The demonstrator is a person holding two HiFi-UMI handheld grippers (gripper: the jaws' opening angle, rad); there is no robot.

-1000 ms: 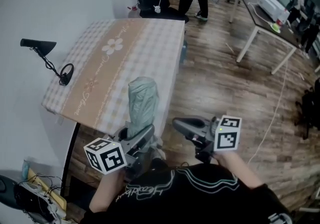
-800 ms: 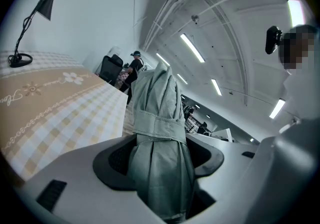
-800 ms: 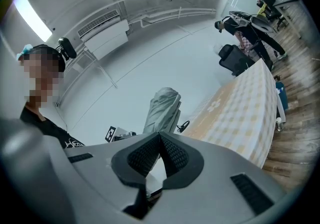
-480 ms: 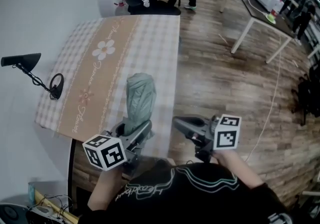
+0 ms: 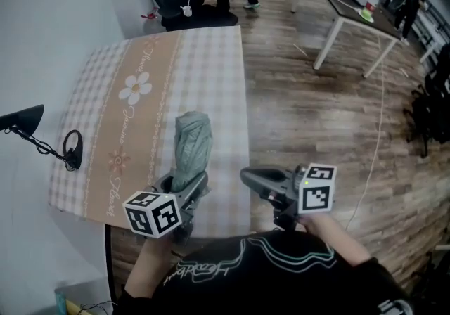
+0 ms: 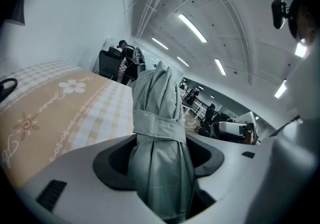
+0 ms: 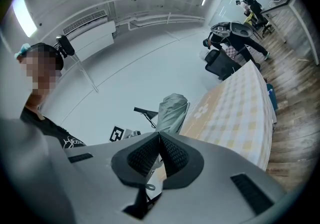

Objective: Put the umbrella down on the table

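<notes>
Black T-shirt (image 5: 274,275) with pale line print; grey left tongs (image 5: 184,184), grey right tongs (image 5: 245,175).

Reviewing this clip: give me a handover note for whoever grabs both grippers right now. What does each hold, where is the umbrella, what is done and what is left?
Left gripper: shut on the folded grey-green umbrella, clamped just below its strap.
Right gripper: shut, holding nothing, to the umbrella's right.
Umbrella: in the left gripper's grip over the near end of the checked table, not laid down.
Done: umbrella picked up and at the table.
Left: lower it onto the cloth, open the left jaws, pull back.
</notes>
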